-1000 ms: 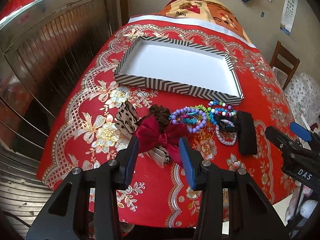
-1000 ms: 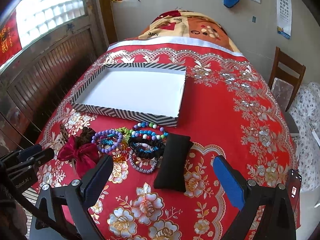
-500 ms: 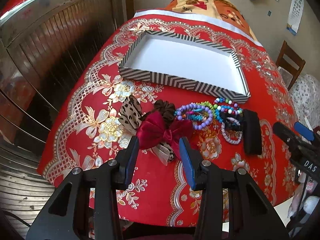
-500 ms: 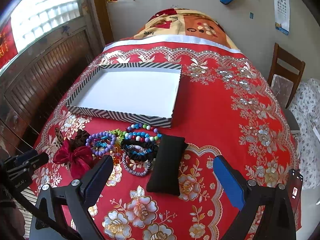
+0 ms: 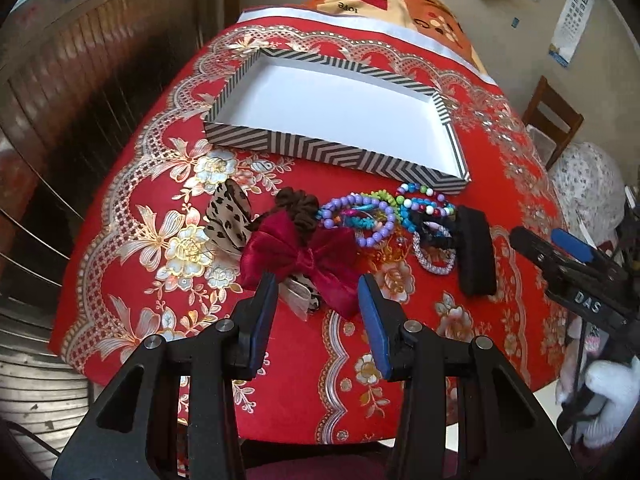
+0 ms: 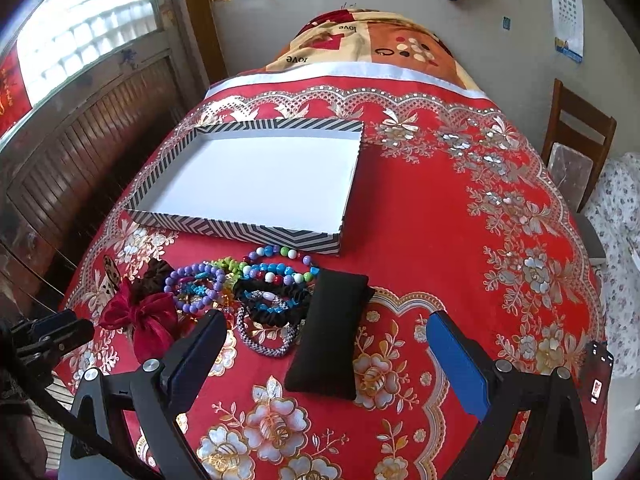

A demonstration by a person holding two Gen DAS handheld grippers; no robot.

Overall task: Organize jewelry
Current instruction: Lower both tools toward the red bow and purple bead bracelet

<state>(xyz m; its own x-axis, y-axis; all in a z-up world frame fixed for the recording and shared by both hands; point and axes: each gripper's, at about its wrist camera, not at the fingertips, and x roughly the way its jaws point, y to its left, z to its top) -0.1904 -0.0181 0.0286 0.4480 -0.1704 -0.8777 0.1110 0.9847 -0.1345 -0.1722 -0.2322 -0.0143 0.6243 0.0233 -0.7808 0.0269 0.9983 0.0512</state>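
A pile of jewelry and hair pieces lies on the red floral tablecloth, in front of an empty striped box (image 5: 320,148) with a white inside. My left gripper (image 5: 316,284) is open, hovering over the near end of a dark red bow (image 5: 304,256) without touching it. A leopard-print bow (image 5: 230,216), a brown scrunchie (image 5: 298,204) and a purple bead bracelet (image 5: 360,220) lie beside it. My right gripper (image 6: 326,320) is wide open above a black pouch (image 6: 332,332), with nothing in it. Coloured bead bracelets (image 6: 276,268) lie between the pouch and the striped box (image 6: 240,232).
The table's near edge drops off just below both grippers. A wooden chair (image 6: 576,140) stands at the right side of the table. Wood panelling and a window (image 6: 80,32) run along the left. A patterned blanket (image 6: 372,44) covers the far end.
The left gripper has tilted slightly, so the box and pile sit a little higher in its view. Both grippers' jaws stand as wide as before. Nothing on the table moved.
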